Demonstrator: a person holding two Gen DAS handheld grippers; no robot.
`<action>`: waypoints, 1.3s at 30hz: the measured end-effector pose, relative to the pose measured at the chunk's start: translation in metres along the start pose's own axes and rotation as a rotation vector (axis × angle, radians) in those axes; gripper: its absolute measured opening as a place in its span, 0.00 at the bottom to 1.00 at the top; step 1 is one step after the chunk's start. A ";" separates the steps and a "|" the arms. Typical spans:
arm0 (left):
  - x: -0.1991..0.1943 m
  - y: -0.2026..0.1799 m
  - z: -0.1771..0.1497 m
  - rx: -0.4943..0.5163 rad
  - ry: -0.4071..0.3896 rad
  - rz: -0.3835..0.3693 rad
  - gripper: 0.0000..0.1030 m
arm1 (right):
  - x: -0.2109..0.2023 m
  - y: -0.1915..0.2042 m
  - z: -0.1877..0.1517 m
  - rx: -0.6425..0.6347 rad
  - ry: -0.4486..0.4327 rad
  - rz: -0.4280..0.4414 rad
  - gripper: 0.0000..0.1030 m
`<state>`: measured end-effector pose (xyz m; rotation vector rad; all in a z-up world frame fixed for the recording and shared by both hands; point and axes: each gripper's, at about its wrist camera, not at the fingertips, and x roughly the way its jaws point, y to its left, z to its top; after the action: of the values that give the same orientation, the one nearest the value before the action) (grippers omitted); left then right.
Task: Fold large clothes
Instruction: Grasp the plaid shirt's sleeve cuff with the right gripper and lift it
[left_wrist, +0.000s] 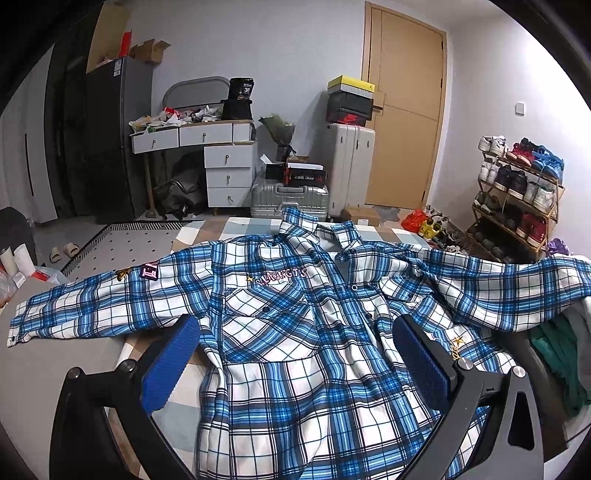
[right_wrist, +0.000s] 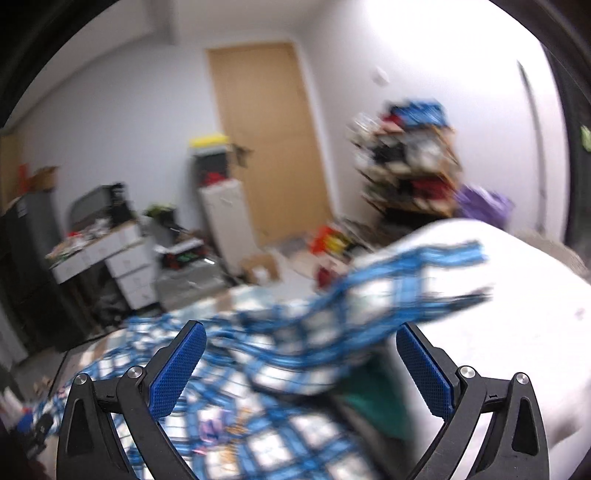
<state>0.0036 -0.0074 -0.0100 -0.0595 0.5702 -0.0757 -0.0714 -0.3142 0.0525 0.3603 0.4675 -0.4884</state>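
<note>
**Plaid shirt spread flat, both grippers spread above it**

A blue-and-white plaid shirt (left_wrist: 295, 332) lies face up on a bed with a pale checked cover (left_wrist: 236, 225), collar at the far end, hem nearest the camera. The left gripper (left_wrist: 295, 362) hovers over the lower body of the shirt, its blue-padded fingers (left_wrist: 170, 365) spread wide with nothing between them; the shirt's front runs between and beyond the two fingers. One sleeve stretches out past the left finger, the other reaches past the right finger and drapes over a green garment (left_wrist: 554, 354) at the bed's edge. Pink lettering sits on the chest ahead of the gripper.

The right gripper (right_wrist: 295, 369) is also spread and holds nothing. Ahead of it and between its fingers a sleeve of the shirt (right_wrist: 369, 317) lies raised over a white mound (right_wrist: 498, 314); whether the fingers touch the cloth cannot be told.

Beyond the bed stand a white drawer desk (left_wrist: 218, 162) piled with clutter, two suitcases (left_wrist: 347, 166), stacked shoe boxes (left_wrist: 351, 99), a wooden door (left_wrist: 402, 110) and a shoe rack (left_wrist: 517, 195) to the right.

The right wrist view is heavily motion-blurred, so the plaid pattern and the room smear. The shirt's hem is cut off by the bottom of the left wrist view.
</note>
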 end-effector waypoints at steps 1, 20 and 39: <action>0.000 -0.001 0.000 0.005 0.001 -0.001 0.99 | 0.007 -0.017 0.008 0.034 0.067 0.000 1.00; 0.006 0.008 0.002 -0.004 0.031 0.005 0.99 | 0.065 -0.109 0.061 0.271 0.335 -0.019 0.93; 0.011 0.009 0.001 0.001 0.048 0.027 0.99 | 0.088 -0.119 0.111 0.153 0.263 -0.110 0.06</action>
<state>0.0140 0.0007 -0.0156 -0.0491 0.6183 -0.0511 -0.0268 -0.4921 0.0748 0.5521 0.7092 -0.5889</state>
